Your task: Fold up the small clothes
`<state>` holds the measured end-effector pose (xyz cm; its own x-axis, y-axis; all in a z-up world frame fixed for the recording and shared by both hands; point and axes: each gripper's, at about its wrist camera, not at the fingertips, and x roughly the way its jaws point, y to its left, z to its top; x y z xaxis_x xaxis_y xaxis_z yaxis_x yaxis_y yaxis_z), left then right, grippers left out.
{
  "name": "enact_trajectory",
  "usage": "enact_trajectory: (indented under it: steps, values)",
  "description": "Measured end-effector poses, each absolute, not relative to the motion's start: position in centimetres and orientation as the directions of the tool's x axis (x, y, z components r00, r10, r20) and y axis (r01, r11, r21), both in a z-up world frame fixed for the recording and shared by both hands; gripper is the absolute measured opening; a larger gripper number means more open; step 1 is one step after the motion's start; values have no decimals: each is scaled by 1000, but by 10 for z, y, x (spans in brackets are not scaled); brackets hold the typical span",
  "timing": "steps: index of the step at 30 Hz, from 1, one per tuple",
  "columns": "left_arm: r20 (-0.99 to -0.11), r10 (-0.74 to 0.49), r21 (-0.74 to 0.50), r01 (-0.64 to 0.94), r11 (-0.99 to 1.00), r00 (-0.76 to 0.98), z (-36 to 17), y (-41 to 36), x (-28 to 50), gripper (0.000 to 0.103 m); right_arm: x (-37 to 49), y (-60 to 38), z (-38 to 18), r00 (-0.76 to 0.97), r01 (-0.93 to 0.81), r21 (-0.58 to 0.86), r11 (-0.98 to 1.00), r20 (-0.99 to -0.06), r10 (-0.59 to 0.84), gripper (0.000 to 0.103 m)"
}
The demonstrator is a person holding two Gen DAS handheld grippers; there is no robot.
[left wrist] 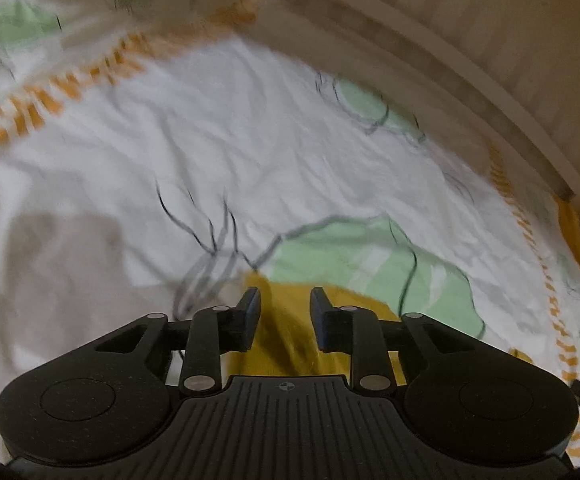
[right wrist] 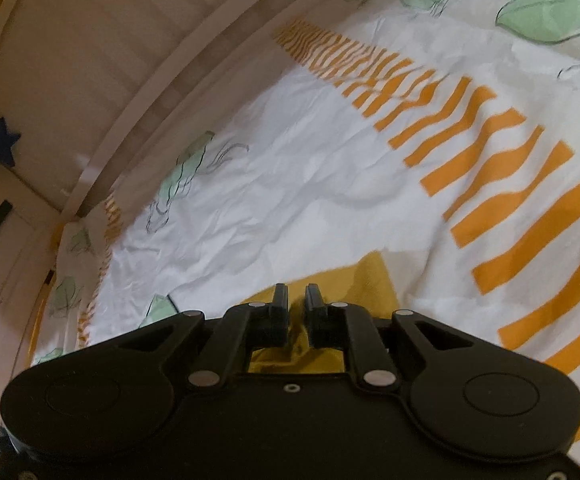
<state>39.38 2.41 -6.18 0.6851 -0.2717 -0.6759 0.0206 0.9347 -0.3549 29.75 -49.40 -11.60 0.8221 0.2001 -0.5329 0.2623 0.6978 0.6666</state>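
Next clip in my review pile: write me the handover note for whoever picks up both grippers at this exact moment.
Left gripper: jaws apart, mustard-yellow garment below and between them, pads not pressing it.
Right gripper: jaws narrowly apart over the same garment, no clear grip.
Garment lies on the white bedspread with green leaf and orange stripe print, near the bed rail.
Done: garment appears laid down; how far it is folded cannot be told.
Left: check the fold, smooth it, fold again if needed.

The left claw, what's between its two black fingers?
Mustard-yellow cloth lies between the left claw's fingers in the left wrist view, untouched by either pad.
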Motion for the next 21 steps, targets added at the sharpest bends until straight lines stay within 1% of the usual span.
enact_trajectory:
  steps: [1, 2, 3, 4, 5, 6, 8, 9, 11, 13, 15, 17, 21]
  values:
    - [-669, -253, -336, 19, 942, 699, -57, 25, 391, 32, 297, -495, -114, 826, 266, 659, 704, -531, 186, 24]
    - [-665, -245, -327, 20, 945, 705, -53, 26, 390, 34, 294, -495, -110, 830, 265, 651, 711, -529, 176, 34]
    - [-664, -244, -322, 23, 946, 707, -48, 27, 389, 34, 293, -495, -106, 832, 262, 643, 720, -529, 169, 41]
    - [-664, -246, -320, 29, 947, 706, -43, 27, 386, 34, 289, -493, -101, 837, 253, 630, 734, -524, 160, 52]
    - [-663, -246, -316, 34, 948, 707, -37, 28, 382, 36, 287, -492, -97, 841, 244, 618, 748, -519, 154, 55]
    - [-663, -241, -303, 40, 952, 709, -30, 27, 374, 37, 284, -489, -92, 842, 232, 600, 766, -518, 150, 55]
    - [-668, -235, -272, 62, 960, 706, -20, 23, 361, 45, 277, -480, -82, 841, 206, 551, 808, -522, 141, 56]
    - [-673, -232, -255, 75, 964, 702, -16, 21, 352, 46, 275, -475, -79, 840, 193, 531, 825, -524, 141, 57]
    - [-699, -223, -213, 101, 972, 680, -11, 13, 335, 46, 269, -463, -74, 835, 159, 494, 855, -529, 150, 68]
    - [-732, -219, -175, 132, 976, 645, -11, 6, 318, 46, 265, -449, -73, 822, 128, 460, 879, -545, 166, 73]
    - [-761, -211, -145, 156, 977, 614, -15, 1, 303, 46, 262, -434, -74, 805, 102, 422, 901, -567, 175, 75]
    - [-782, -200, -111, 184, 977, 590, -25, -1, 292, 46, 261, -421, -77, 791, 75, 389, 918, -584, 183, 80]
    - [-807, -164, -51, 209, 977, 568, -51, 0, 293, 46, 260, -396, -88, 754, 48, 322, 946, -632, 177, 80]
